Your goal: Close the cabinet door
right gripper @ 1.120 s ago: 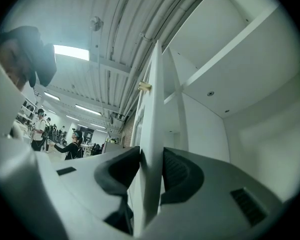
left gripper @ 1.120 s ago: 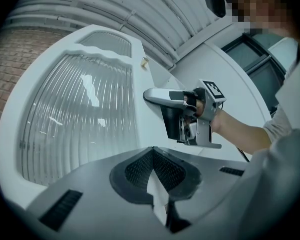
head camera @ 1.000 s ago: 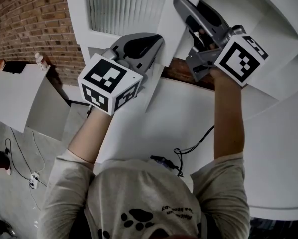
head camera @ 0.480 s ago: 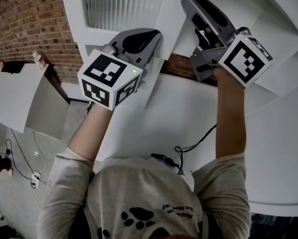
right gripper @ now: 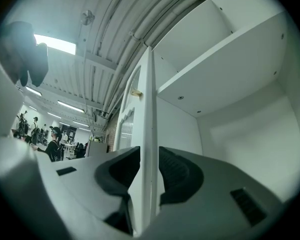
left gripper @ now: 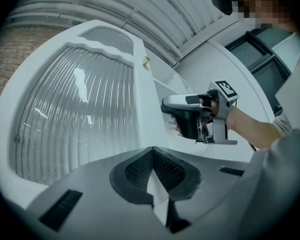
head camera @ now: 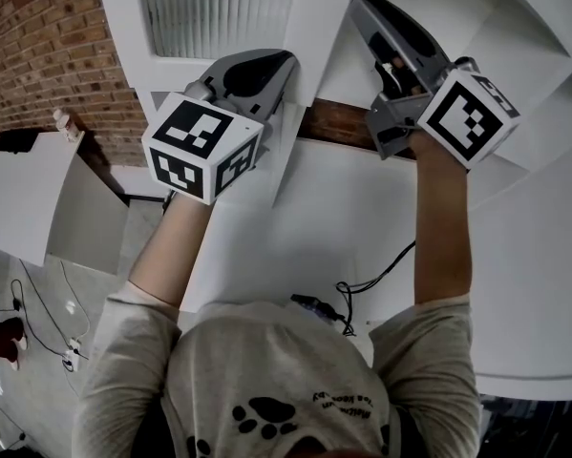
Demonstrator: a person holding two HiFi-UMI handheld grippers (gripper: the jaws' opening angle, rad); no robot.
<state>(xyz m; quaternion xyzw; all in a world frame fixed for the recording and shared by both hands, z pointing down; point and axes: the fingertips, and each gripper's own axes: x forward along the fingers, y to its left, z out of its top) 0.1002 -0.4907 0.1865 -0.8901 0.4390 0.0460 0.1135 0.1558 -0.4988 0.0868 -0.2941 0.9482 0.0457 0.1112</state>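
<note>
Nearest me, the left gripper (left gripper: 152, 153) has its jaws pinched together at the tips. It grips nothing that I can see and sits just beside the glass door (left gripper: 74, 114) on the left. The right gripper (right gripper: 151, 159) is clamped on the free edge of the open door (right gripper: 148, 99), which stands edge-on, out from the cabinet (right gripper: 225, 44) at far right. I'd hold that grip square and swing along the hinge's arc rather than shove straight in. Let go before the frame, so the jaws aren't caught between door and cabinet.
</note>
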